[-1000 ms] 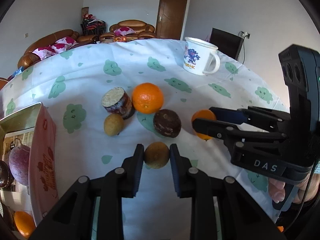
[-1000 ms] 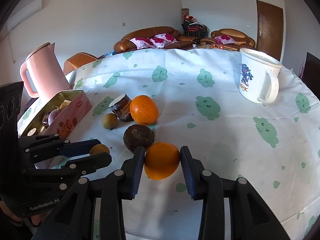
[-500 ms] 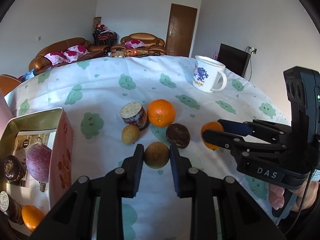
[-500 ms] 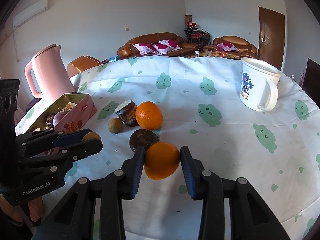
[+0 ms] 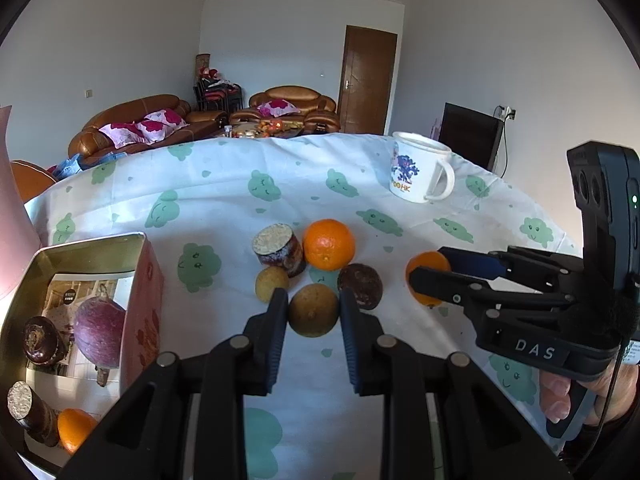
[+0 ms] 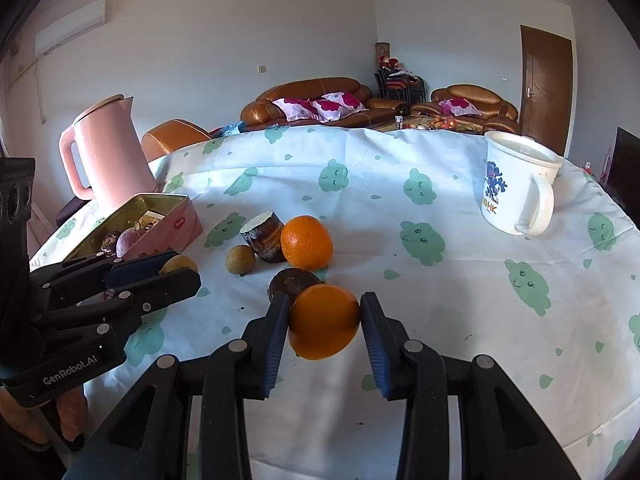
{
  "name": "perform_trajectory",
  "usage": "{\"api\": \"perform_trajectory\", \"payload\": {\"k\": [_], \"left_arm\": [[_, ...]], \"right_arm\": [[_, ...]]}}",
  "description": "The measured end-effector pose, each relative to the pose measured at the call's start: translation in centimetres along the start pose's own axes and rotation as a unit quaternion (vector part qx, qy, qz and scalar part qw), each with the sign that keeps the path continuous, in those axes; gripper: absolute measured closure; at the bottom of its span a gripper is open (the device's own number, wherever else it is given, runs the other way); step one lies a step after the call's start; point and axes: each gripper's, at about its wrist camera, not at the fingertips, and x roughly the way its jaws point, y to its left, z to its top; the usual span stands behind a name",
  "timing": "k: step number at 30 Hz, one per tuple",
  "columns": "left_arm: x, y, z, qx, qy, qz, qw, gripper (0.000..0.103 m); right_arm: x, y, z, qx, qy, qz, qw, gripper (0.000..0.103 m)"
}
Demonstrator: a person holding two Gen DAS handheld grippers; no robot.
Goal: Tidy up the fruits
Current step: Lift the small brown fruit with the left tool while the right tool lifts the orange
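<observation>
My left gripper [image 5: 313,310] is shut on a brownish-yellow round fruit [image 5: 313,309] and holds it above the table; the same gripper shows in the right wrist view [image 6: 176,270]. My right gripper [image 6: 324,322] is shut on an orange [image 6: 324,322], also lifted; it shows in the left wrist view [image 5: 430,276]. On the cloth lie a second orange [image 5: 329,244], a cut purple yam piece [image 5: 279,249], a small yellow fruit [image 5: 271,283] and a dark brown fruit [image 5: 360,286]. The open pink tin [image 5: 146,280] at left holds several fruits.
A white mug [image 5: 420,174] stands at the back right of the table. A pink kettle [image 6: 106,152] stands behind the tin [image 6: 176,220]. The table's front edge runs near both grippers. Sofas and a door lie beyond.
Both grippers have risen and pulled back with their fruits held; the table fruits look smaller and farther, and more of the tin shows at left.
</observation>
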Motion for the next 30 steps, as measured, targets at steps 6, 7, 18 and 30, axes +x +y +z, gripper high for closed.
{"api": "perform_trajectory", "payload": {"k": [6,7,18,30], "left_arm": [[-0.5,-0.1,0.0,0.003,-0.012,0.006,0.9999,0.075],[-0.6,-0.1,0.0,0.003,-0.014,0.008,0.9999,0.075],[-1.6,-0.2,-0.1,0.006,-0.039,0.021,0.999,0.075],[-2.3,-0.4,-0.2,0.009,-0.058,0.03,0.9978,0.075]], "right_arm": [[-0.3,0.1,0.0,-0.003,-0.008,0.001,1.0,0.064],[-0.3,0.1,0.0,-0.003,-0.01,0.001,1.0,0.064],[-1.0,0.3,-0.1,-0.009,-0.026,0.001,1.0,0.064],[-1.7,0.5,-0.2,-0.017,-0.045,-0.002,0.999,0.064]]}}
